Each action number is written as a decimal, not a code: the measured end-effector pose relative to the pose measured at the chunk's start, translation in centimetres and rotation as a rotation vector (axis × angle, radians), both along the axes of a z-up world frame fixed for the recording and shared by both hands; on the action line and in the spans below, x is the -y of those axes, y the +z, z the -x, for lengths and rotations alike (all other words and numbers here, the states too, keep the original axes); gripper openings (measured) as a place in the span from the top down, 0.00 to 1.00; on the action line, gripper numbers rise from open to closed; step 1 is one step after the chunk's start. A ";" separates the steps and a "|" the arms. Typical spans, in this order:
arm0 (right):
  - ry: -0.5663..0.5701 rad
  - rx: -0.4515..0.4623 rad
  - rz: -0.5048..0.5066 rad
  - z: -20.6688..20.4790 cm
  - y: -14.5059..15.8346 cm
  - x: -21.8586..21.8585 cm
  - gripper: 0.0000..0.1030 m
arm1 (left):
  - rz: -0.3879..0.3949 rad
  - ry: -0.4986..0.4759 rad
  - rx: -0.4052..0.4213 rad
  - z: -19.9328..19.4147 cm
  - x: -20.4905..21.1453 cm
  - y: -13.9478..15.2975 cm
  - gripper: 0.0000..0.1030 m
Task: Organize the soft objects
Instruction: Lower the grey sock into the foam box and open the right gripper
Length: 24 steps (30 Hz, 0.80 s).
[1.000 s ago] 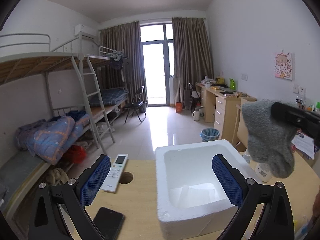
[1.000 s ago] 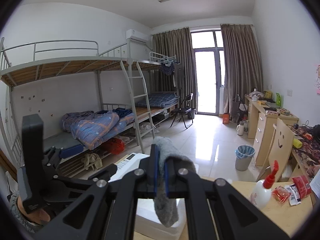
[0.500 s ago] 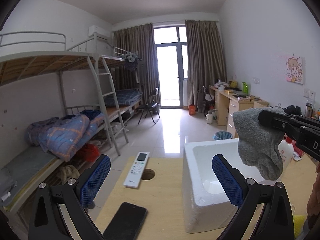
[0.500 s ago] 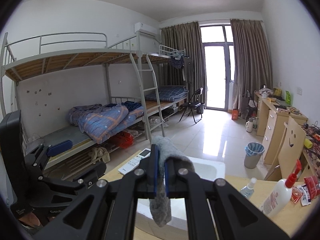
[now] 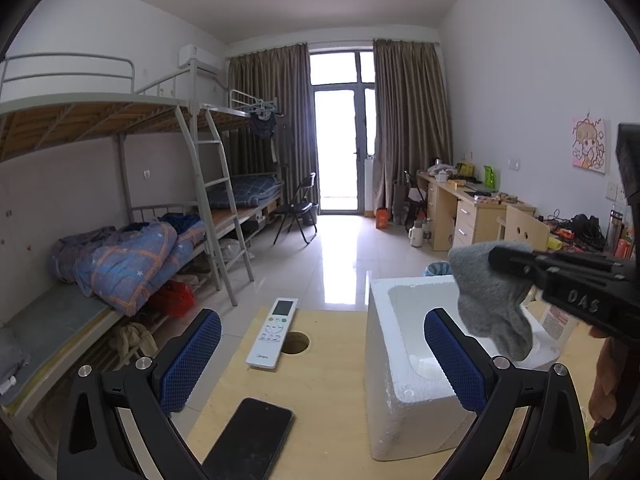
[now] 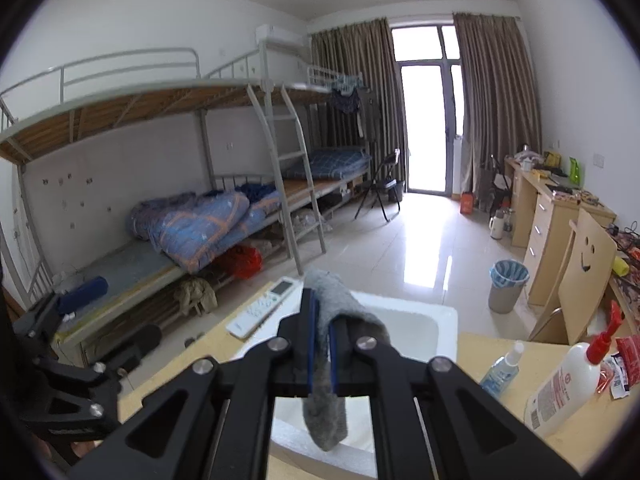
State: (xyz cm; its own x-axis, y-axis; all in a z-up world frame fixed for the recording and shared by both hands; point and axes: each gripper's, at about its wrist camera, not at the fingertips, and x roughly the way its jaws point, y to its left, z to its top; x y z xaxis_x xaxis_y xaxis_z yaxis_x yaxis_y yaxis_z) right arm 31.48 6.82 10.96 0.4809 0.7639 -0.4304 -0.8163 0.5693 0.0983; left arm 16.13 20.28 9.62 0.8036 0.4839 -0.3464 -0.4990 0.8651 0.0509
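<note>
Sock: a grey sock [image 6: 326, 364] hangs limp from the right gripper [image 6: 322, 344], low in the centre of the right wrist view, its toe end dangling over the open white foam box [image 6: 416, 320].
Right gripper: pressed together on the sock's upper part, the fabric bunched between the blue pads.
Left gripper: the left gripper [image 5: 320, 360] stands spread and empty at the bottom of the left wrist view, with the table [image 5: 328, 360] showing between its pads.
Handling: judging by how it droops and folds, the sock is light, soft and not fragile; it will sag wherever it is not held and should fall freely once let go.
Where to hold: a pinch near the cuff or mid-length, as now, looks enough; the knit gives the pads friction.
Left view only: the sock [image 5: 492, 304] seen side-on at right, above the box [image 5: 404, 392]; a white remote control [image 5: 273, 332] and a dark phone [image 5: 248, 438] on the table.
Right view only: the pinch itself head-on, plus a small spray bottle [image 6: 502, 368] and a red-capped white bottle [image 6: 568, 384] at lower right.
</note>
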 end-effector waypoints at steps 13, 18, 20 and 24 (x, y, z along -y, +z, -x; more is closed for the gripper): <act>0.007 -0.045 0.115 0.2 -1.2 -0.6 0.21 | 0.015 -0.004 0.002 0.3 -0.2 -0.2 0.01; 0.010 -0.046 0.125 0.4 -1.2 -0.2 0.21 | 0.011 -0.006 0.003 0.5 -0.1 -0.2 0.01; 0.017 -0.051 0.134 0.4 -1.2 -0.2 0.21 | 0.008 -0.006 0.002 0.6 -0.1 -0.2 0.01; 0.016 -0.041 0.135 0.7 -0.9 0.0 0.21 | 0.014 -0.001 0.011 1.1 0.1 -0.2 0.01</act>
